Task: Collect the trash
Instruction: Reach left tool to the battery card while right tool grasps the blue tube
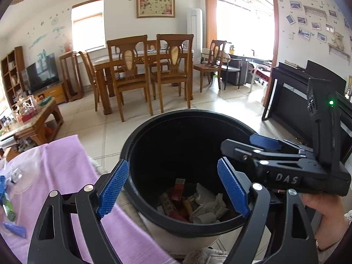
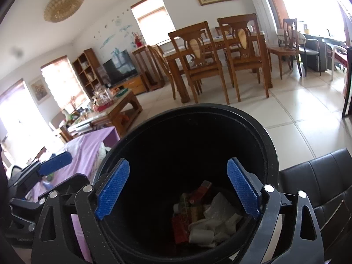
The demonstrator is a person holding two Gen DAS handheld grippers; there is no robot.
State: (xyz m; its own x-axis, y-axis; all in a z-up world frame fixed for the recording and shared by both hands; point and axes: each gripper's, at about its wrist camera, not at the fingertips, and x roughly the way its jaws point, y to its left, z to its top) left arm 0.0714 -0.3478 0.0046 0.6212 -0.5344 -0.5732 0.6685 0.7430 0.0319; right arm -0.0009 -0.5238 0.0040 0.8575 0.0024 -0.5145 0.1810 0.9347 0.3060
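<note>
A black round trash bin stands on the floor right in front of both grippers; it also shows in the right wrist view. Inside lie crumpled white paper and red and yellow wrappers, also seen from the right wrist: paper, wrappers. My left gripper is open and empty over the bin's mouth. My right gripper is open and empty over the bin; it shows at the right of the left wrist view.
A purple cloth covers a surface to the left of the bin, with small items on it. A wooden coffee table, dining table with chairs, a black piano and a black leather seat surround the tiled floor.
</note>
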